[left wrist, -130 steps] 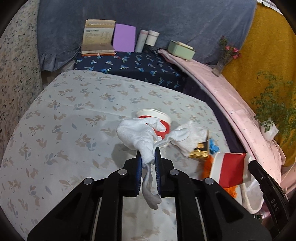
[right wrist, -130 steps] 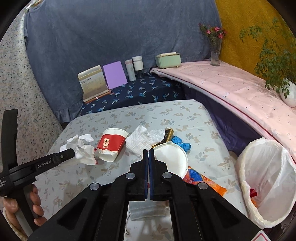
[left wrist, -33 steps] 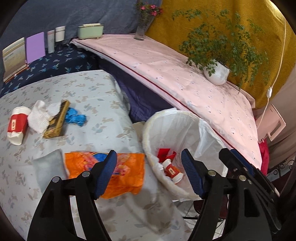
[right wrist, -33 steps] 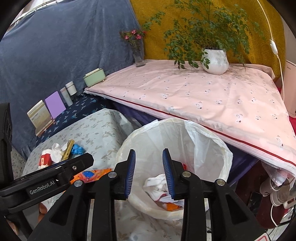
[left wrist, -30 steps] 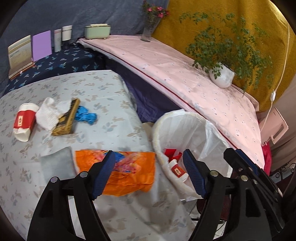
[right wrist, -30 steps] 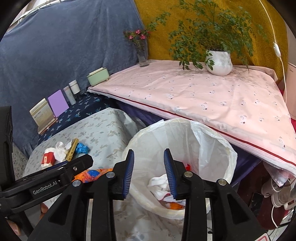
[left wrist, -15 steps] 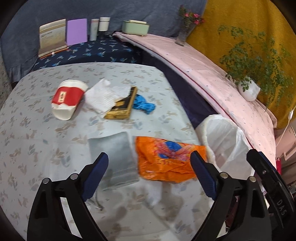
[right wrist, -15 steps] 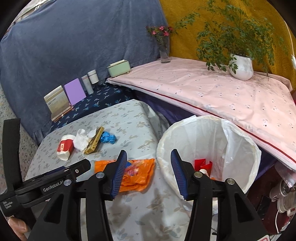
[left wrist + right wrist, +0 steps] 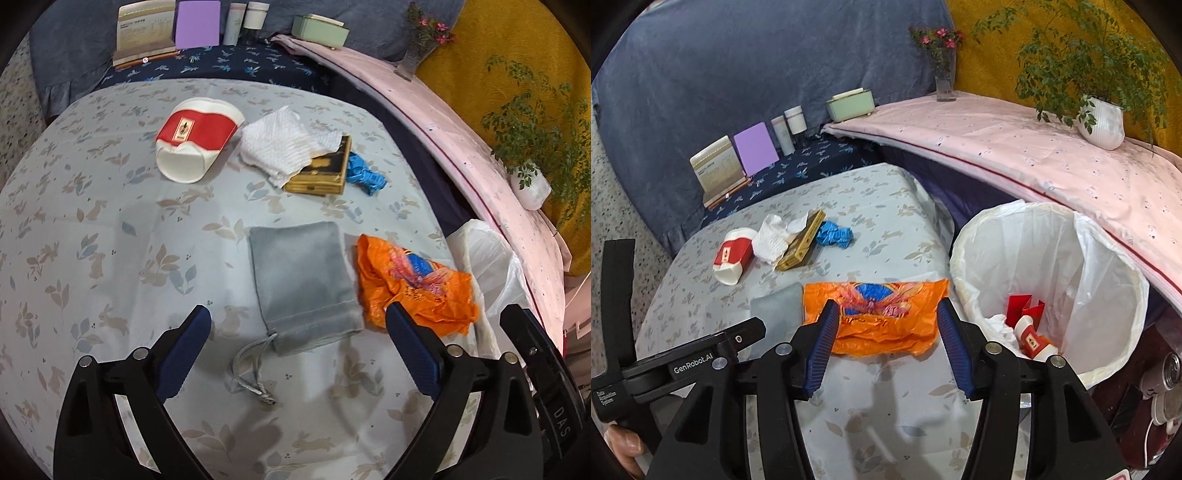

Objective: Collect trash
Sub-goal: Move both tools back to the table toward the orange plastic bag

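Note:
My left gripper is wide open and empty above a grey drawstring pouch on the floral table. My right gripper is open and empty, just in front of an orange plastic bag, which also shows in the left wrist view. Farther back lie a red-and-white paper cup, a white tissue, a gold box and a blue wrapper. The white-lined trash bin stands right of the table and holds a cup and red paper.
Books, a purple card and bottles stand on the dark blue ledge at the back. A pink-covered surface with a vase and a potted plant runs along the right. The left gripper's body shows low left in the right wrist view.
Both grippers dropped their loads into the bin, then swung back left over the table. Both have opened wider. The left now hangs over the grey pouch, the right before the orange bag.

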A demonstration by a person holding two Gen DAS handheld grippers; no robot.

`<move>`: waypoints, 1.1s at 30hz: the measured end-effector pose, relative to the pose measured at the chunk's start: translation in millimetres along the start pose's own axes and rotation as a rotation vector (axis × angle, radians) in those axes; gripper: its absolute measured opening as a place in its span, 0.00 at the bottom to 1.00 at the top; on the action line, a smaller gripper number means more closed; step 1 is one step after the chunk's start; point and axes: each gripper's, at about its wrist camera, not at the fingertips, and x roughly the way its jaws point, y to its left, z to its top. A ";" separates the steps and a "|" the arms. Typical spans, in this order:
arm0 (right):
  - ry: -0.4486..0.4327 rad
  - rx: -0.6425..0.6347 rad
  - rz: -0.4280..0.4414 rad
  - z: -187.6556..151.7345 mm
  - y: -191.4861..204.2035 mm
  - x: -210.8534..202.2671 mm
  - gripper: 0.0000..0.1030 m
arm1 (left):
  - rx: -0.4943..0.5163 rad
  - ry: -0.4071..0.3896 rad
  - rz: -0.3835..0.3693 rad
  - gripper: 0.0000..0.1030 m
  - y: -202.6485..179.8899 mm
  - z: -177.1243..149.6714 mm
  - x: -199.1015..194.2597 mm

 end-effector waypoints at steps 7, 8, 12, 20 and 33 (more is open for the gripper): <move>0.037 -0.002 -0.006 -6.4 3.1 18.3 0.52 | -0.007 0.054 -0.001 0.88 3.1 -1.8 21.8; 0.041 0.001 -0.009 -6.7 1.9 20.8 0.52 | -0.004 0.060 -0.002 0.88 2.1 -2.4 25.2; 0.058 0.016 -0.020 -7.7 -5.3 31.1 0.52 | 0.020 0.055 0.008 0.87 -2.0 -2.1 31.7; 0.099 0.060 -0.024 -9.5 -20.7 54.3 0.52 | 0.072 0.041 0.005 0.59 -11.4 2.5 35.0; 0.145 0.066 0.006 -14.9 -20.8 69.1 0.22 | 0.099 0.039 0.008 0.03 -8.2 2.2 34.4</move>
